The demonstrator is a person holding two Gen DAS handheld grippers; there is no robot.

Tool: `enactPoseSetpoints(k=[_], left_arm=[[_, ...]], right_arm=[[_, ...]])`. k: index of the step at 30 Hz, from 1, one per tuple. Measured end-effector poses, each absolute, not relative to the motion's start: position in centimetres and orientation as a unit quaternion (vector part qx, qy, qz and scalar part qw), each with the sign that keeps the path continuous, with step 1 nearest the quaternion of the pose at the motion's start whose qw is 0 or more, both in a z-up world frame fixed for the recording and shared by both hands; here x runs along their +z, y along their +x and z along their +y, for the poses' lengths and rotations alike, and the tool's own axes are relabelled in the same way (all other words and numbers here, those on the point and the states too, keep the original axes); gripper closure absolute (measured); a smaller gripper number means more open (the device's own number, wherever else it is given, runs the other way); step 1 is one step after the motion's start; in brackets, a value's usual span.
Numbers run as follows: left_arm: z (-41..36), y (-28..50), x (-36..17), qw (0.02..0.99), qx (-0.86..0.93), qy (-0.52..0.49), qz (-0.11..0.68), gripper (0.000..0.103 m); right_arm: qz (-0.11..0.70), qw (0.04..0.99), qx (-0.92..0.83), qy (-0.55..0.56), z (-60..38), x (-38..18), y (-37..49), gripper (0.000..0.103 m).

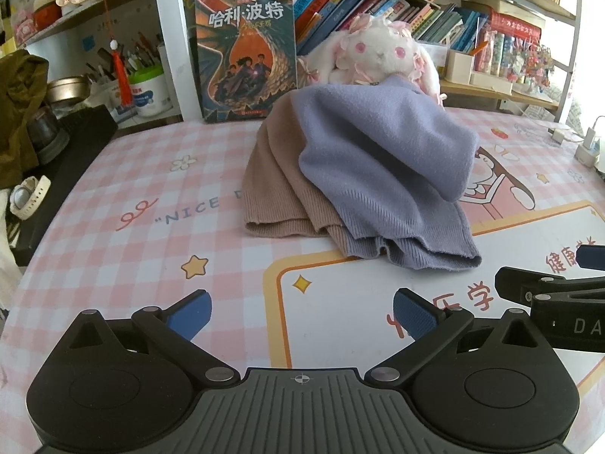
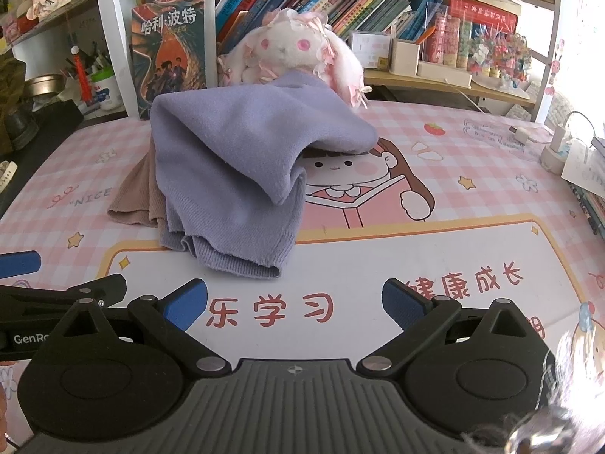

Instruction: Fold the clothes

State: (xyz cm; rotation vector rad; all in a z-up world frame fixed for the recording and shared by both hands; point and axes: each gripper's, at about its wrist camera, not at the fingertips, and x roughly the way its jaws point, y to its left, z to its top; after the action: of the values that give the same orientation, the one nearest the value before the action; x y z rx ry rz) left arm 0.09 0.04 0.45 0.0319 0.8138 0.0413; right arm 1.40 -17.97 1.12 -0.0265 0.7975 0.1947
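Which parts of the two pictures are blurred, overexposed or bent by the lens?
Left wrist view: fisheye bends the shelf post; right edge by the charger is washed out. Right wrist view: a blurred translucent smear covers the bottom-right corner; the purple sweater stays sharp.

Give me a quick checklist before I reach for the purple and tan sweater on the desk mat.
1. Left hand-held gripper open, empty: ok.
2. Right hand-held gripper open, empty: ok.
3. Sweater lying flat: not ok, bunched in a heap.
4. Ribbed hem facing the grippers and uncovered: ok.
5. Sweater apart from the plush rabbit: cannot tell, its far edge hides the rabbit's base.
6. Mat bare in front of the heap: ok.
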Motion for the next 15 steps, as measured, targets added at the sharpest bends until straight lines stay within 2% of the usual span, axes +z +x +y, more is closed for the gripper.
enactPoseSetpoints(k=[15], left_arm=[[0.22,-0.32,0.55,0.919,0.025,0.014,0.394,0.0]], right_arm=[[0.388,0.916,0.098,-0.017,-17.93,1.26,1.16,0.003]])
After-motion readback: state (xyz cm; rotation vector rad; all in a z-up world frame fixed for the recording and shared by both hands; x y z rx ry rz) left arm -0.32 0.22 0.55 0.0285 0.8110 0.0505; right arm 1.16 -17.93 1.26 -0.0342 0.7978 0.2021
